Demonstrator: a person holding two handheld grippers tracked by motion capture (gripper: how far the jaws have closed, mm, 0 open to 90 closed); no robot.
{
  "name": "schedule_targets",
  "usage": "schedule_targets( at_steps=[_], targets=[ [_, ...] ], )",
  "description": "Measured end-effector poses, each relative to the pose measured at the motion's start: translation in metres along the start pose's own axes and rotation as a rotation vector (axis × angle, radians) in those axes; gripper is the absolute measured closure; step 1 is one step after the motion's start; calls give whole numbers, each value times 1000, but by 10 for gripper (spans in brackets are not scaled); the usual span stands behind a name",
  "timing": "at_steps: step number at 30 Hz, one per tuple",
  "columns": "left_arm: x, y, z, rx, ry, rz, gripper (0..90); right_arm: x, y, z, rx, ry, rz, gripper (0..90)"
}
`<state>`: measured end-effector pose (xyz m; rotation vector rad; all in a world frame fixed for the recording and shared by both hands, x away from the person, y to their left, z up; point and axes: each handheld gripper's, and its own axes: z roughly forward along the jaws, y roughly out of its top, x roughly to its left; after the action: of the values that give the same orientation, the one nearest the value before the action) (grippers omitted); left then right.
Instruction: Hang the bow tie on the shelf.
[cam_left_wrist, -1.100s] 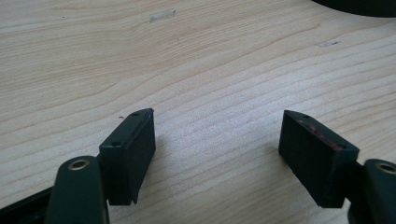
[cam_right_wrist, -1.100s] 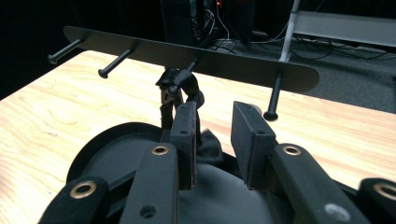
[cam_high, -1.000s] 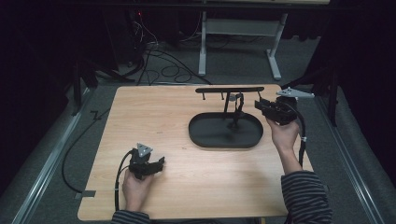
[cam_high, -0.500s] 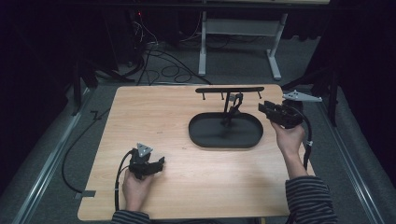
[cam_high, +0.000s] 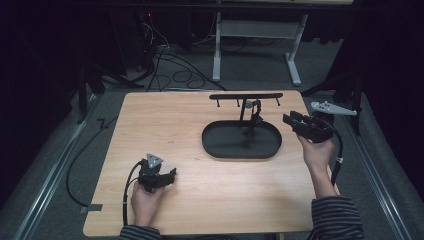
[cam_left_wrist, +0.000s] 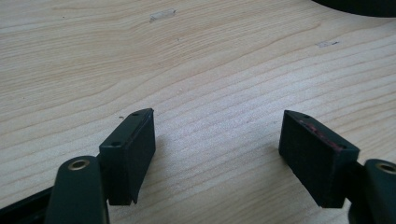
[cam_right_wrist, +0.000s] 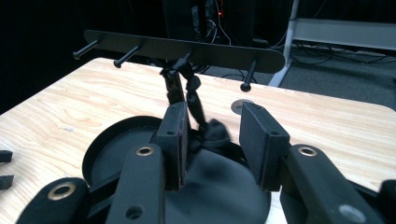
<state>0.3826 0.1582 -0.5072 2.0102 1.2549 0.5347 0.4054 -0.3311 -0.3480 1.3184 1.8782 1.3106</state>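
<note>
Listing hazards first.

Risk 1: black twisted cord (cam_high: 256, 112), centre right of the high view, hangs from the peg rack (cam_high: 245, 95) beside the upright post. It looks only loosely draped, so it could slide off its peg and drop.

Risk 2: right gripper (cam_high: 290, 119), right of centre, points at the rack from just beside the tray. Its jaws have just been opening and stand moderately apart with nothing pressed between them. In the right gripper view the cord's knotted end shows beyond the gap. A careless sweep could snag the cord or tip the stand.

Risk 3: left gripper (cam_high: 170, 175), lower left, rests on the wooden table (cam_high: 165, 120) with its jaws wide over bare wood. It looks to pose little risk unless its cable drags.

Containers: one black oval tray (cam_high: 210, 147), centre, forms the base of the rack. Contents: the foot of the post, and the cord's lower end, which reaches down toward the tray floor. Whether that end touches the floor cannot be told.
</note>
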Motion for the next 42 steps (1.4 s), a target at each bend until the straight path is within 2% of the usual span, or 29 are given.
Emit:
schedule_targets(
  at_steps=[22,33,42],
  targets=[
    [0,0,0,0,0,0,276,-4,-21,-29,-17,-4,13,627],
    [0,0,0,0,0,1,276,-2,-32,-34,-25,6,33,617],
    [0,0,0,0,0,0,276,4,-42,-38,-24,16,29,608]
  ],
)
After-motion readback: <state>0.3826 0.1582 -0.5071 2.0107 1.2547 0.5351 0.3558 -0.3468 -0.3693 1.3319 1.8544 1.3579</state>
